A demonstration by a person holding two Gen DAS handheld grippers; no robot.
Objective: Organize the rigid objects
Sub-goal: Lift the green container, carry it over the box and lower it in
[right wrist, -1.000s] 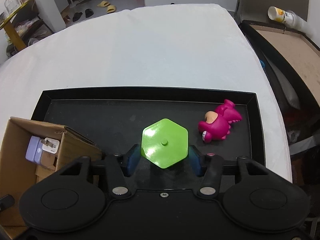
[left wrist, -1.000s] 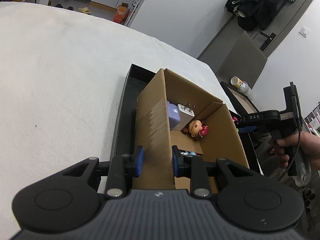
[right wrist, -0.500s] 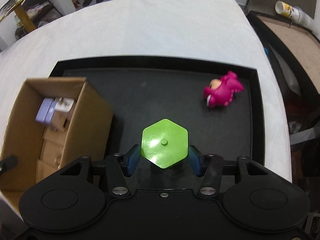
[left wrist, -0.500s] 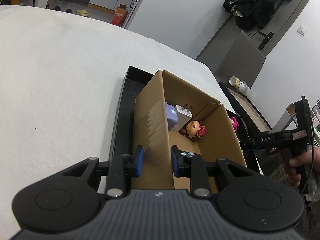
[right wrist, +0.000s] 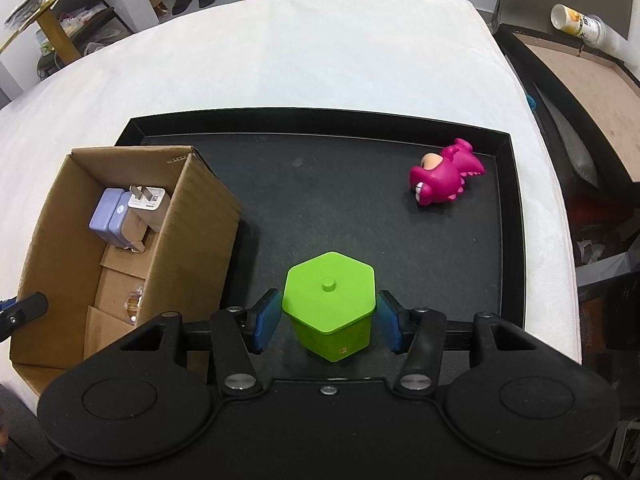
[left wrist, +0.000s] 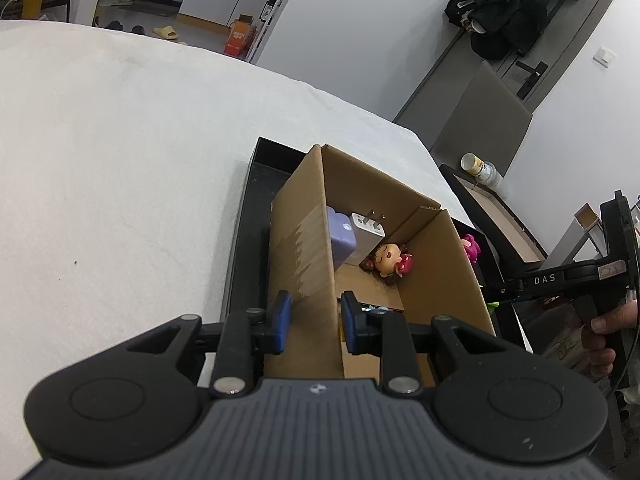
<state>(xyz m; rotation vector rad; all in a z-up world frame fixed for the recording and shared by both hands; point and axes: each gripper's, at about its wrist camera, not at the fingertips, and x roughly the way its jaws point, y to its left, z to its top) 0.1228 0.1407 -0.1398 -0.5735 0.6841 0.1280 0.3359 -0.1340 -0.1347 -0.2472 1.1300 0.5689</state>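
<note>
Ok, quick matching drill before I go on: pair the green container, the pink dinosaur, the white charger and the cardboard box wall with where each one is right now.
Things:
1. green container
2. pink dinosaur
3. white charger
4. cardboard box wall

Places:
A. inside the box
B. between the left tool's pads
C. between the right tool's pads
D. lying alone on the black tray

Pairs: 1-C, 2-D, 3-A, 4-B
</note>
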